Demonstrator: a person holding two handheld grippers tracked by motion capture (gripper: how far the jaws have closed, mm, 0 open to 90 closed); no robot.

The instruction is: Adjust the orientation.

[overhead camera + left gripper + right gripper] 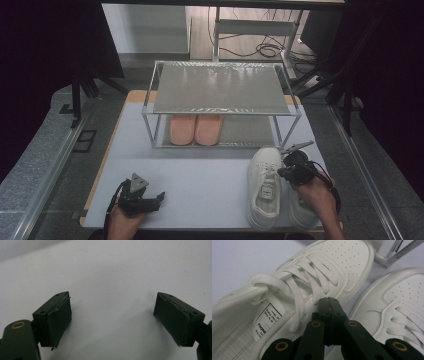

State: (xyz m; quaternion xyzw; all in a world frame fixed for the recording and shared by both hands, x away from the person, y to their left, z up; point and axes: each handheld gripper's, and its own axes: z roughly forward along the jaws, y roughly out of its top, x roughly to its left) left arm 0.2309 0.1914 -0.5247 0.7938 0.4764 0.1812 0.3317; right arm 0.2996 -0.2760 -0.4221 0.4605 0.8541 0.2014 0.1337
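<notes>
**Operator:** Silver metal first: the two-tier rack (220, 90) fills the upper middle of the high view. A pink pair of slippers (195, 129) lies on the left of its lower shelf, and the space to their right looks free. The grey table (200, 175) spreads below it.

**Partner:** And the shoes?

**Operator:** Two white sneakers at the lower right of the high view, side by side. The left sneaker (264, 186) lies with its toe toward the rack; the right sneaker (300, 210) is partly under my hand. In the right gripper view the left sneaker (312, 285) crosses the upper left, and the right one (402, 307) sits at the right edge.

**Partner:** Your tongs?

**Operator:** The right gripper (328, 301) has its jaws pressed together at the collar edge of the left sneaker, beside the laces. Whether it pinches material there I can't tell. The left gripper (112, 320) rests at the lower left of the high view, jaws wide, nothing between them.

**Partner:** Advice for the step?

**Operator:** I'd judge that a grip on the firm collar, not a loose lace, carries the sneaker level. Then I lift it clear of its mate before I steer toward the free shelf space.
</notes>
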